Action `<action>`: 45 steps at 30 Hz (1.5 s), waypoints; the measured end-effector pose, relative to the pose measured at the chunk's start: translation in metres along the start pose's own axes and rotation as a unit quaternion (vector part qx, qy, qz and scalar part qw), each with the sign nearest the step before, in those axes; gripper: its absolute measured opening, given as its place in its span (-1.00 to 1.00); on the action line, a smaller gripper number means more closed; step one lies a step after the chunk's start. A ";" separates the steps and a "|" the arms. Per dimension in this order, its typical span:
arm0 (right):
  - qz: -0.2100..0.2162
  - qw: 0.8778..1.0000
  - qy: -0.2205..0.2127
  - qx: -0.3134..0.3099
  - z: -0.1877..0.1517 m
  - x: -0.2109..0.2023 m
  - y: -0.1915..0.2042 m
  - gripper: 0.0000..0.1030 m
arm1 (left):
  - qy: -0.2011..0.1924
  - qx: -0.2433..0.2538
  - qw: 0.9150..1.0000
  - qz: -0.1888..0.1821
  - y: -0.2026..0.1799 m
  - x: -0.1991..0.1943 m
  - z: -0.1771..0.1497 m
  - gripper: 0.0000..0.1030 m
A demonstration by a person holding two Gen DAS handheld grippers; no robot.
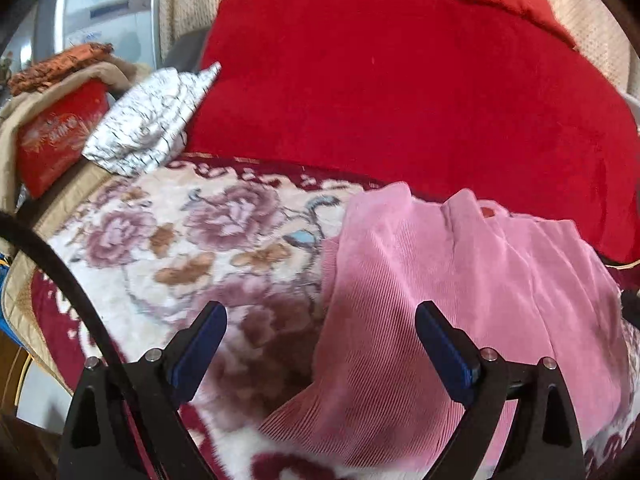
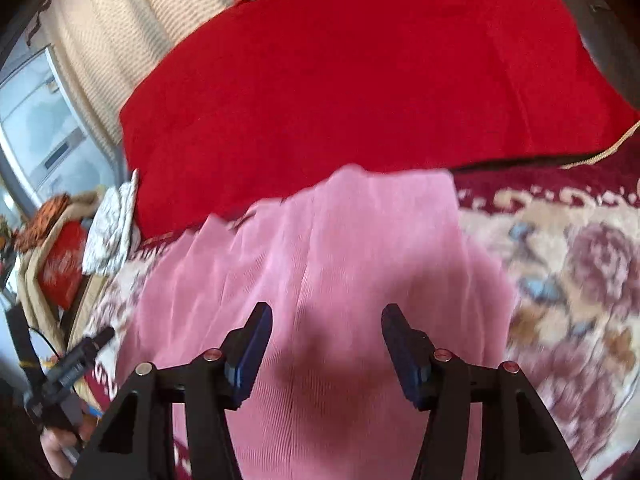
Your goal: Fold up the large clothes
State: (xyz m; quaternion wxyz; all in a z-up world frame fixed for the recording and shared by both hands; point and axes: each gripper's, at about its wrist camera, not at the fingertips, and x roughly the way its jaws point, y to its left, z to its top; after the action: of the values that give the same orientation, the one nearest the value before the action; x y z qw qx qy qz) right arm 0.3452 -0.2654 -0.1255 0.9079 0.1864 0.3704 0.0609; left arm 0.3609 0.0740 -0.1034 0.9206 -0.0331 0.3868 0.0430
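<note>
Both grippers, left (image 1: 320, 344) and right (image 2: 326, 344), hover with jaws apart and empty above my pink ribbed garment (image 2: 320, 248), spread on the floral blanket (image 1: 180, 240) for folding.

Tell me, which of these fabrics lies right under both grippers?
The pink ribbed garment, lying on the floral blanket. The plain red cloth lies farther back, and the white patterned cloth sits off to the side.

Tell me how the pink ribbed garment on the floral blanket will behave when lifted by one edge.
The pink ribbed garment already lies in soft folds, so it will probably hang limp. Its thin-looking knit suggests little weight. On the plush floral blanket it may drag rather than slide.
</note>
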 end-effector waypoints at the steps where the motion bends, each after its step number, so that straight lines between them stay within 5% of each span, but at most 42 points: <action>1: -0.001 1.000 -0.001 0.008 0.006 0.003 -0.003 0.19 | 0.014 0.002 1.000 0.000 -0.003 0.008 0.002 0.85; 5: 0.005 0.997 0.051 0.062 0.024 0.044 -0.026 0.19 | 0.089 0.003 0.996 0.011 -0.015 0.052 0.002 0.85; 10: -0.005 0.994 0.086 0.063 0.022 0.081 -0.039 0.19 | 0.118 -0.025 0.992 -0.019 -0.010 0.073 0.003 0.87; 18: 0.026 0.997 0.049 0.056 0.015 0.036 -0.034 0.19 | 0.040 0.008 0.999 -0.020 -0.023 0.033 0.006 0.87; 22: 0.047 0.997 0.045 0.031 -0.001 0.015 -0.016 0.38 | 0.087 0.043 0.995 0.016 -0.032 0.049 -0.013 0.87; 26: 0.018 0.996 0.082 0.005 -0.015 0.031 -0.012 0.43 | 0.095 0.025 0.995 0.003 -0.029 0.050 -0.017 0.88; 34: 0.028 0.999 0.021 -0.012 -0.014 -0.006 0.008 0.44 | 0.031 0.046 0.998 -0.006 -0.035 0.009 -0.016 0.88; 45: 0.054 0.998 0.032 -0.028 -0.020 0.007 0.031 0.44 | -0.025 0.041 0.999 -0.009 -0.029 -0.025 -0.008 0.88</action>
State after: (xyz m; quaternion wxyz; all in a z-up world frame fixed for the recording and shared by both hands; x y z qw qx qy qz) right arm 0.3376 -0.2288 -0.1313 0.8960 0.1784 0.3865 0.1264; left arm 0.3413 0.0433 -0.0905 0.9307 0.0026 0.3653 0.0192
